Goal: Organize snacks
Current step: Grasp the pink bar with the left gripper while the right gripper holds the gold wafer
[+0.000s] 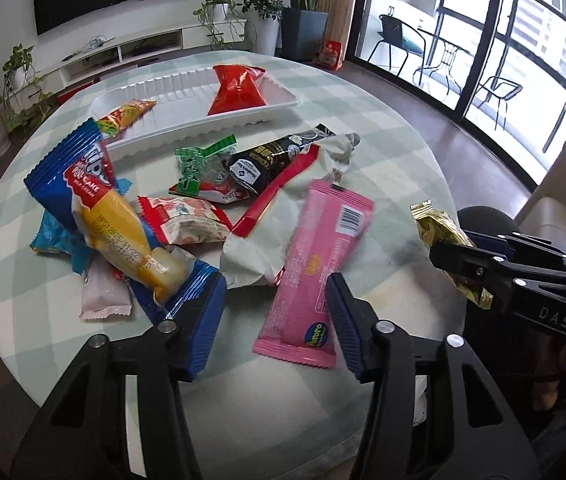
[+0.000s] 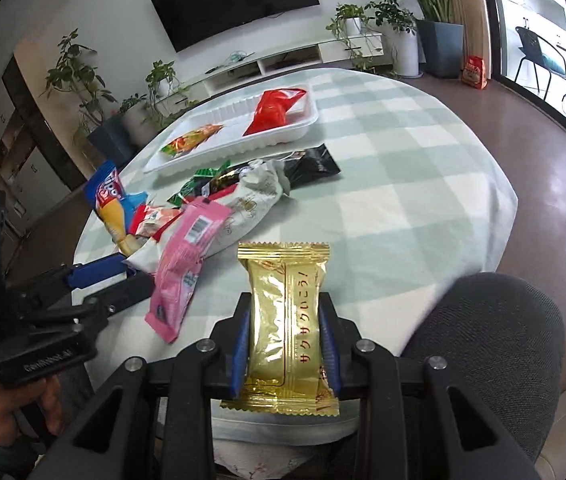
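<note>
A pile of snack packets lies on the round checked table (image 1: pixel 383 128). A white tray (image 1: pixel 187 92) at the far side holds a red bag (image 1: pixel 237 90) and a small orange packet (image 1: pixel 123 116). My left gripper (image 1: pixel 271 312) is open near the front edge, its fingers either side of a pink packet (image 1: pixel 319 256), with a blue roll-cake packet (image 1: pixel 95 200) by its left finger. My right gripper (image 2: pixel 285 336) is shut on a gold packet (image 2: pixel 285 320) and holds it above the table's near edge; the gold packet shows in the left wrist view too (image 1: pixel 443 240).
A black packet (image 1: pixel 279 156), a green packet (image 1: pixel 195 164), a white-and-red bag (image 1: pixel 283 216) and small red-and-white packets (image 1: pixel 187 220) lie in the pile. A dark chair back (image 2: pixel 495 328) stands at the near right. Plants, a TV unit and glass doors surround the table.
</note>
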